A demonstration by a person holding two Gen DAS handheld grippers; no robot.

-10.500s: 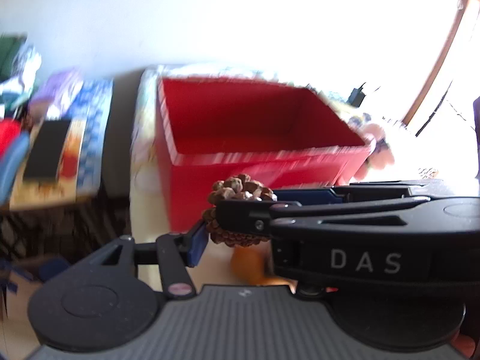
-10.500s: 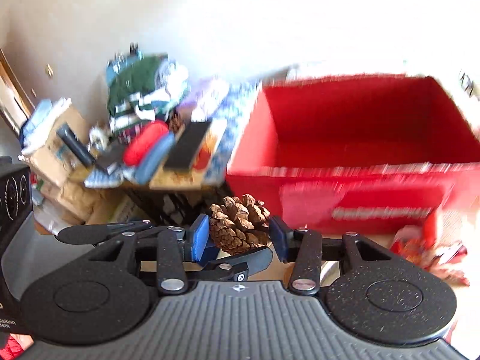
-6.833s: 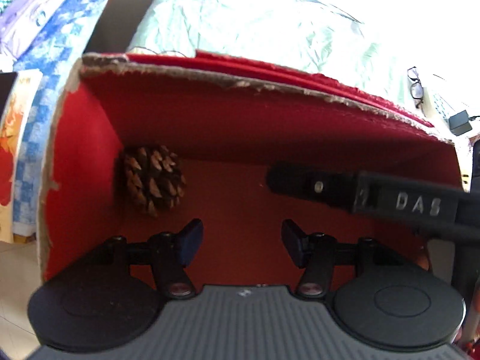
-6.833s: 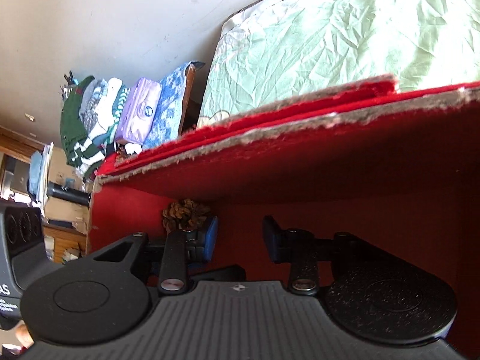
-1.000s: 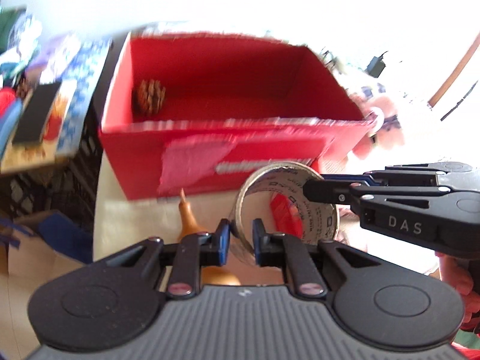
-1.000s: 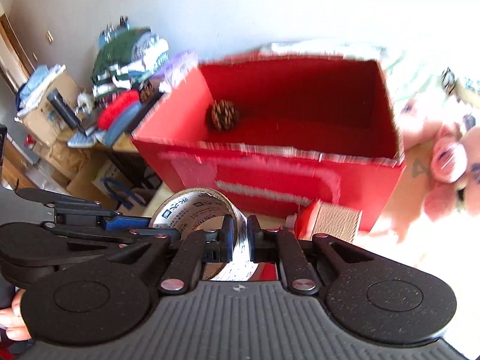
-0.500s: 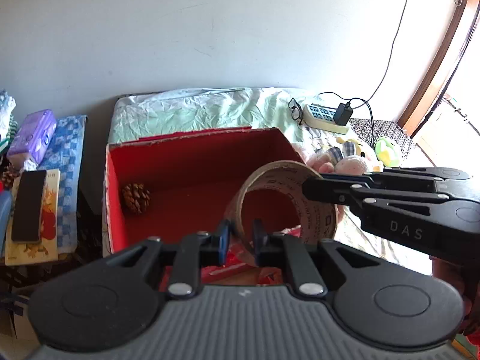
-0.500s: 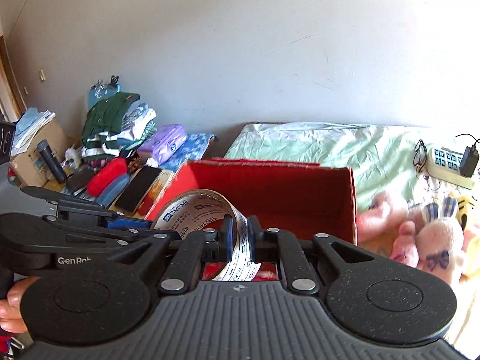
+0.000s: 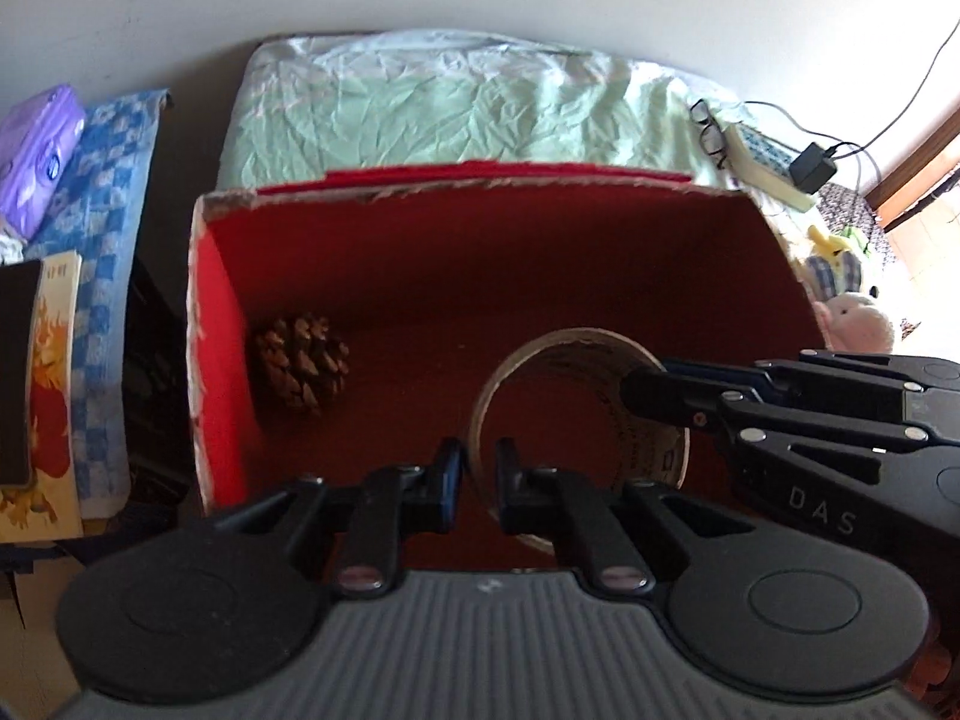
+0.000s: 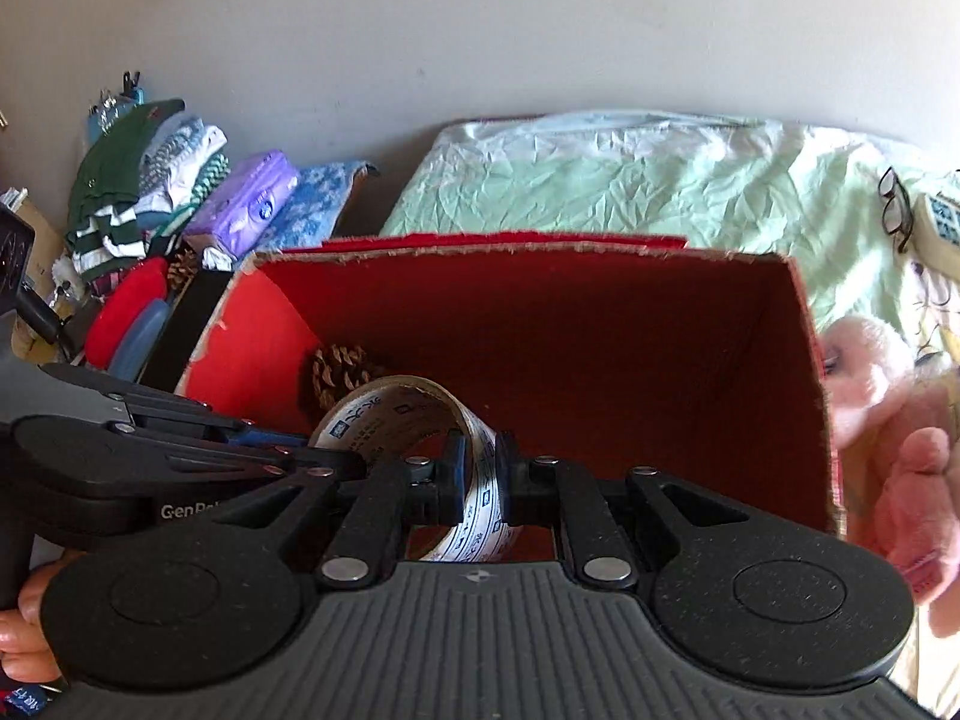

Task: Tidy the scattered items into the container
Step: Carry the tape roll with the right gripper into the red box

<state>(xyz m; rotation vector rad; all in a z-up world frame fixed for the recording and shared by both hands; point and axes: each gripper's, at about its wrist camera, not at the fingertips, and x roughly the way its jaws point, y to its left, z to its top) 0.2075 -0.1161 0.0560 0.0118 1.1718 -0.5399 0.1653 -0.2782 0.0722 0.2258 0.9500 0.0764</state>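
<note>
Over the box [image 9: 219, 360], both grippers pinch one tape roll [image 9: 579, 414]: left gripper [image 9: 478, 471] and right gripper [image 10: 480, 471] each clamp its wall. Pinecone [image 9: 300, 363] lies at the box's back-left corner.

Pine cone [image 9: 302, 362] in box [image 9: 516, 192] left corner, tape roll [image 9: 579, 414] to its right.

A bed with a wrinkled pale green sheet [image 9: 456, 114] carries the open red box [image 9: 216, 324] near its front edge. Toward the bed's right side lie a pair of glasses [image 9: 708, 126], a power strip [image 9: 765, 165] with a black adapter [image 9: 813, 160], and pink plush toys [image 10: 882, 396].
</note>
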